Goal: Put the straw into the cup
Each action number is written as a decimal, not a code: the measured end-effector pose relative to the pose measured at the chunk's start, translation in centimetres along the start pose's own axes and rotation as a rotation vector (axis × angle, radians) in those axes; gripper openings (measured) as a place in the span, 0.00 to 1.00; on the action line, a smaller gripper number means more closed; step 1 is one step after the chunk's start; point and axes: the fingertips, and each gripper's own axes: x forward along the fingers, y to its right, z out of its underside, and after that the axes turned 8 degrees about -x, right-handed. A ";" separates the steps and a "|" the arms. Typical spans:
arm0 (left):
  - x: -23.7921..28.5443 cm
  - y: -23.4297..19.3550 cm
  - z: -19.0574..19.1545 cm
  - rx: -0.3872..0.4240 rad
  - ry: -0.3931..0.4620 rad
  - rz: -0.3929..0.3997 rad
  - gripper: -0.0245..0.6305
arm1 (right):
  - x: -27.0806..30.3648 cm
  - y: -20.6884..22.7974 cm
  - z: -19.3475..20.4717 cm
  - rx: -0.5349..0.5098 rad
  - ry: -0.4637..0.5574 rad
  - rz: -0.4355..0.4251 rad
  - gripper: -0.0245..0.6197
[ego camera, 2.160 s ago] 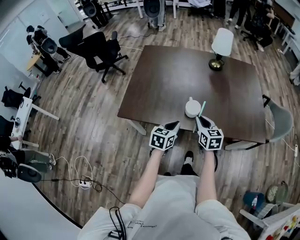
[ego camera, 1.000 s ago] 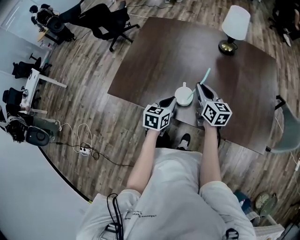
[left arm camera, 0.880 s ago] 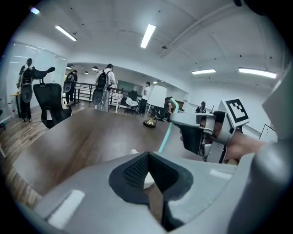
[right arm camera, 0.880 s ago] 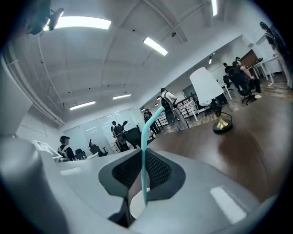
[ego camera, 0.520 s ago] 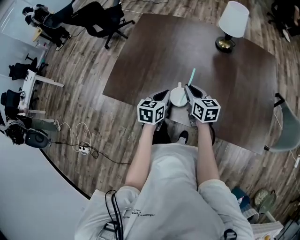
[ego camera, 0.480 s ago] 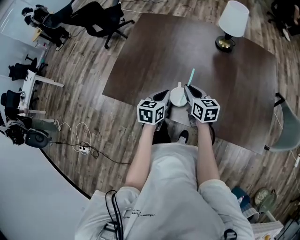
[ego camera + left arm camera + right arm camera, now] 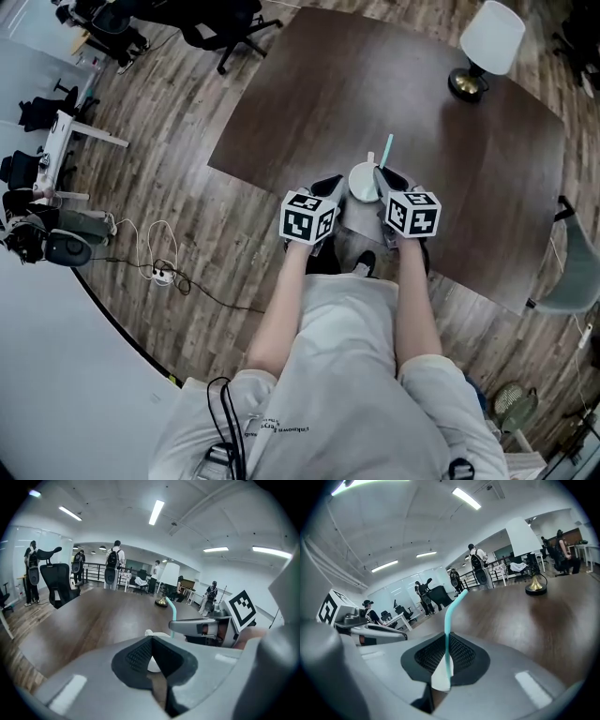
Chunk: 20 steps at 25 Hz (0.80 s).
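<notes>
Teal straw [image 7: 447, 620] nipped in our closed right tongs [image 7: 445, 660], we are aiming to drop its tip squarely into the cup [image 7: 363, 183] our left tongs [image 7: 151, 641] are pinching alongside.

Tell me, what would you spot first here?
The bright turquoise straw, pinched by the fingers of the right gripper right by the white cup at the near edge of the dark table. Then the black-and-white marker cubes on the left gripper and the right one, and the white-shaded lamp at the far corner.
</notes>
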 end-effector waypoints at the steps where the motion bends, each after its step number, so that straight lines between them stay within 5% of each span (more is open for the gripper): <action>1: -0.4 -0.3 -0.1 -0.007 0.006 -0.004 0.04 | 0.1 -0.3 0.1 0.004 0.000 0.000 0.11; 5: -1.2 -0.8 -0.1 -0.036 0.028 -0.006 0.04 | 0.8 -1.1 -0.1 -0.019 -0.001 0.002 0.11; 9: -1.6 -0.9 -0.5 0.016 0.033 -0.047 0.04 | 1.0 -1.0 0.1 -0.049 -0.008 0.049 0.12; 20: -0.8 -0.7 -0.5 0.042 0.002 0.011 0.04 | 2.1 -0.7 1.6 -0.183 -0.134 0.137 0.13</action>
